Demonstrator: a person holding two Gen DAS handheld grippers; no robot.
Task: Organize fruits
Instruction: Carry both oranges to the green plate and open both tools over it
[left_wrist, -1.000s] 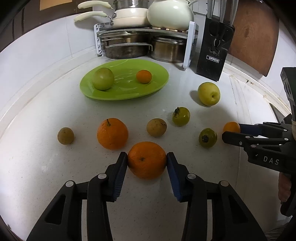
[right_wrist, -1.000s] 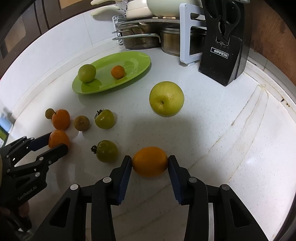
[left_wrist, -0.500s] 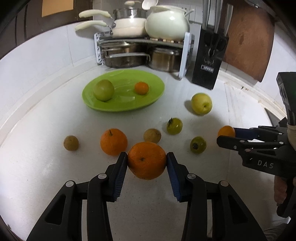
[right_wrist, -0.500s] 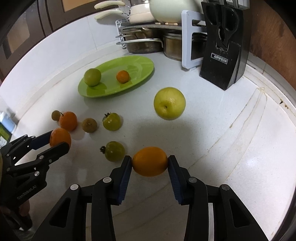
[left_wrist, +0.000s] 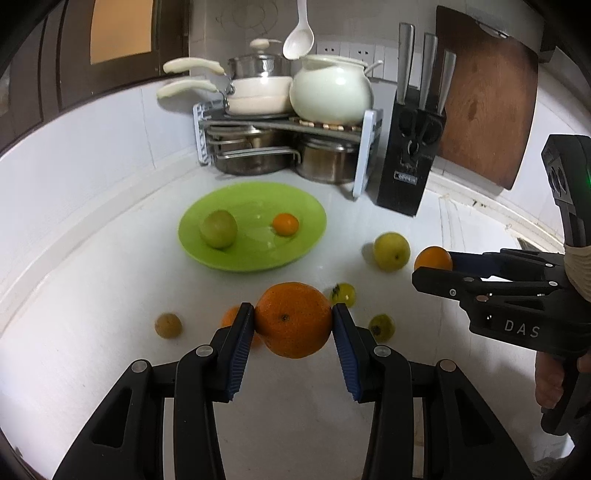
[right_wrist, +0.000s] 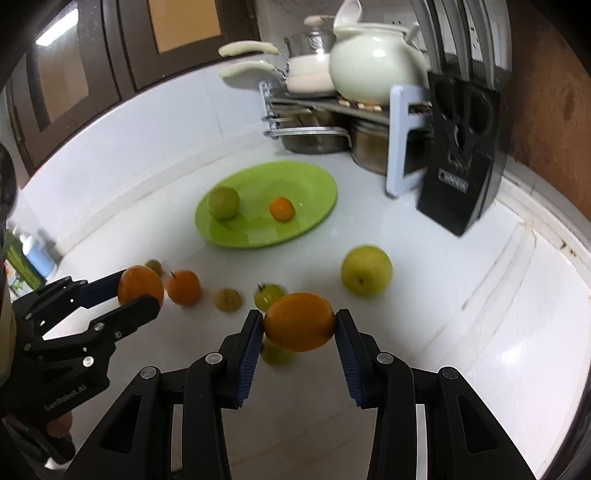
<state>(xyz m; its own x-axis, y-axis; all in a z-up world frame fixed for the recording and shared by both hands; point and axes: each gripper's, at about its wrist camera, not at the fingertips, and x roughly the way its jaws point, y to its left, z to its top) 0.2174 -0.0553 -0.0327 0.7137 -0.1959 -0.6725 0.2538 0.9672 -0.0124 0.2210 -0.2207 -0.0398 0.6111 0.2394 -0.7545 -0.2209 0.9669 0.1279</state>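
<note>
The bench (left_wrist: 92, 369) is glossy white stone with fine speckles. The plate (left_wrist: 306, 236) looks like shiny green plastic. At 12 o'clock, steel pots (left_wrist: 255, 155) gleam beside a matt wooden board (left_wrist: 487, 110).

- The right gripper (right_wrist: 299, 326) clamps a smooth orange fruit (right_wrist: 298, 320) between its blue pads, held above the white counter (right_wrist: 461, 295); a green fruit shows partly beneath it
- At the left, the left gripper (right_wrist: 138, 290) grips a round orange (right_wrist: 140, 284)
- On the counter lie a stemmed orange (right_wrist: 183, 287), a brownish fruit (right_wrist: 228, 300), a green tomato (right_wrist: 269, 295) and, apart to the right, a yellow-green apple (right_wrist: 365, 270)
- The green plate (right_wrist: 314, 199) behind holds a green fruit (right_wrist: 222, 202) and a small orange (right_wrist: 281, 208); a black knife block (right_wrist: 460, 177) stands beside a pot rack (right_wrist: 400, 140)
</note>
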